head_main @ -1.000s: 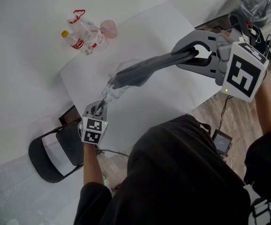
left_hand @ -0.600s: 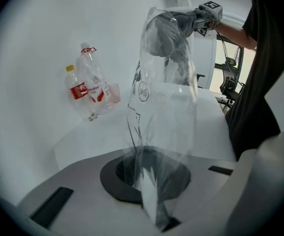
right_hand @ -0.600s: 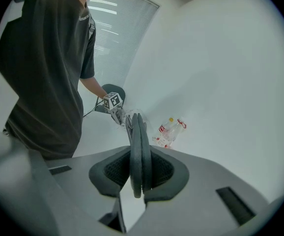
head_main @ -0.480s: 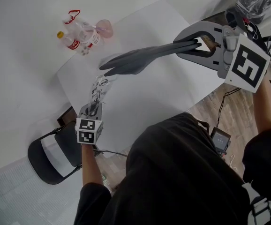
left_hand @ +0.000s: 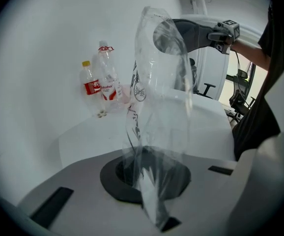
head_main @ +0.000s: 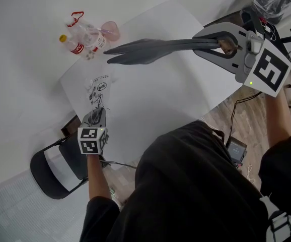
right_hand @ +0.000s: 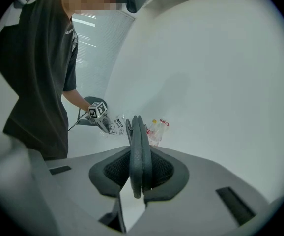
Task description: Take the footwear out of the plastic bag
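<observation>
A pair of flat dark grey slippers (head_main: pixel 150 49) juts out to the left from my right gripper (head_main: pixel 218 44), which is shut on their heel end above the white table (head_main: pixel 175 100). In the right gripper view the slippers (right_hand: pixel 137 146) stand edge-on, clamped between the jaws of the right gripper (right_hand: pixel 138 178). The clear printed plastic bag (head_main: pixel 97 89) is empty and rises from my left gripper (head_main: pixel 96 116), shut on its bottom end near the table's front left corner. In the left gripper view the bag (left_hand: pixel 159 92) stands up from the left gripper (left_hand: pixel 152 186), with the slippers (left_hand: pixel 191 33) held beyond it.
Two plastic bottles (head_main: pixel 80 37) and a pink cup (head_main: pixel 110 30) stand at the table's far left corner. A black chair (head_main: pixel 55 168) sits below the left gripper. A small device with cables (head_main: pixel 236 153) lies on the wooden floor at right.
The right gripper drew the slippers fully out of the bag and carried them up and away. The emptied bag stays in the left gripper, which drifted slightly toward the table's near edge.
</observation>
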Demonstrator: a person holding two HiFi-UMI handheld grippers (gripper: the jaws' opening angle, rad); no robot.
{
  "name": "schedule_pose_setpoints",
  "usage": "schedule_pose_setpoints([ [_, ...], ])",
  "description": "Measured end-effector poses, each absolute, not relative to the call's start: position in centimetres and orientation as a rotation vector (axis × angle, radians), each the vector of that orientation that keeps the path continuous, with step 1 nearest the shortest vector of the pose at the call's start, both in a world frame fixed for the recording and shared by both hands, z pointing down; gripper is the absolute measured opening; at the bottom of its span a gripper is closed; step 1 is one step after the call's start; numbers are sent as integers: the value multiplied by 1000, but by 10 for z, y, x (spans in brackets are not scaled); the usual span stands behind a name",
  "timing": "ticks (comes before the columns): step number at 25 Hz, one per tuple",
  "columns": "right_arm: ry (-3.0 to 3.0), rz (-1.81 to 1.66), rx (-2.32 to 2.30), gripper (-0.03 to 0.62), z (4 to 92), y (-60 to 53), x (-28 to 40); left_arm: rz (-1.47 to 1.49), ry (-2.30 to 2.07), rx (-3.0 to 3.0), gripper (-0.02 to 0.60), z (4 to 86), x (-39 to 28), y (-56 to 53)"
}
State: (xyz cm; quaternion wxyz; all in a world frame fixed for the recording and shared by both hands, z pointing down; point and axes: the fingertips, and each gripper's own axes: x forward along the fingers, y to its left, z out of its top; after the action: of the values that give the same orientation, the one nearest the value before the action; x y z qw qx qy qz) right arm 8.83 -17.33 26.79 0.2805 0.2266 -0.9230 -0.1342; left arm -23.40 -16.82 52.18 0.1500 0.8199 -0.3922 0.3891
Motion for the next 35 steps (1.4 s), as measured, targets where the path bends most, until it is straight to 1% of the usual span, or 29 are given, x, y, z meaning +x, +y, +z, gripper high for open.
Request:
schedule_pose_setpoints([
  [5,-2517,-344,732,77,270,-180,96,1034,-1181,2330,23,511,-230,-174],
  [13,-2556,-298,1014,77,283,-195,100,1001,-1277,2304,23,498,-217,-177],
  [27,-2547,-129,1348,77,329,-190,101,861,-1347,2245,23,498,-172,-171],
  [35,-2498,-51,1412,77,346,-188,106,830,-1329,2222,23,505,-147,-161],
])
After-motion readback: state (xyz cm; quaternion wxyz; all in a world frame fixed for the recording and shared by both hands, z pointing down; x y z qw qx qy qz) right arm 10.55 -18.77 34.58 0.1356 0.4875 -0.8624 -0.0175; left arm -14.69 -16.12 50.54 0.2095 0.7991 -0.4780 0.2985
